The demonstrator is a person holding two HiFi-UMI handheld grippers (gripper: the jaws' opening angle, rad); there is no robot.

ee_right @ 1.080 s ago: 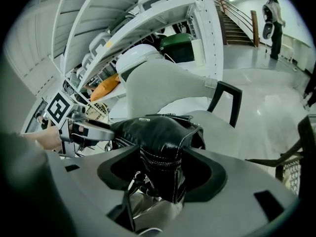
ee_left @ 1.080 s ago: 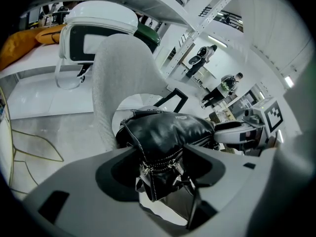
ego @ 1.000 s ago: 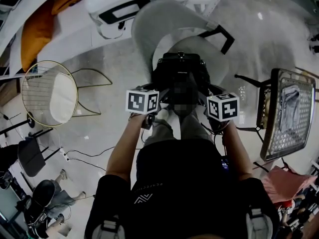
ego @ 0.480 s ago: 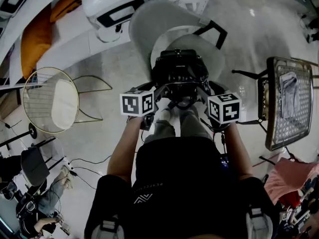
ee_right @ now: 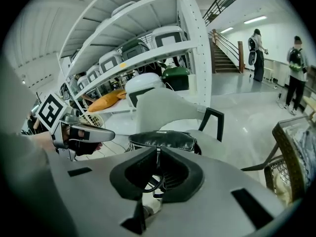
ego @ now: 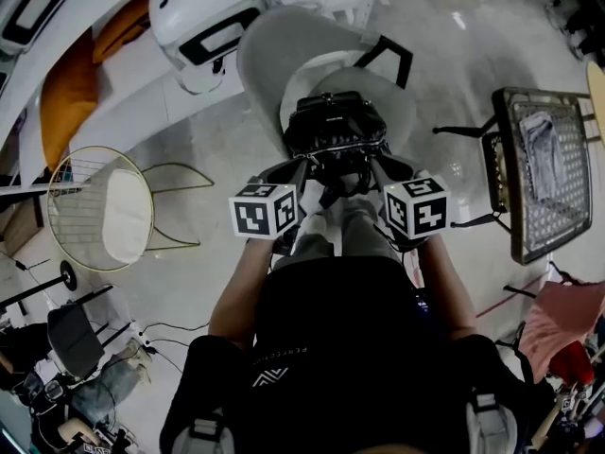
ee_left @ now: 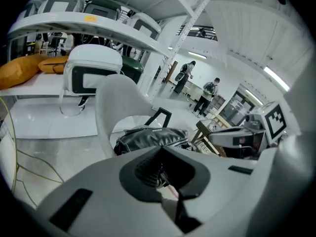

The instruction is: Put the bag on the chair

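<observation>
Your left claw (ego: 286, 172) and right claw (ego: 382, 170), just closed, pinch the bag (ego: 336, 126) by its straps (ee_right: 154, 184), apparently to lift it onto the chair (ego: 274, 50).

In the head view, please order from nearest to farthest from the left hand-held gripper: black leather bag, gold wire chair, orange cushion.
1. black leather bag, just ahead.
2. gold wire chair, on the floor at left.
3. orange cushion, on the shelf, far left.

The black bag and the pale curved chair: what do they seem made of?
The bag looks like black leather or imitation leather: glossy, creased, with pale stitching. The chair seems moulded plastic or fibreglass: a smooth, matt, grey-white one-piece curved shell.
</observation>
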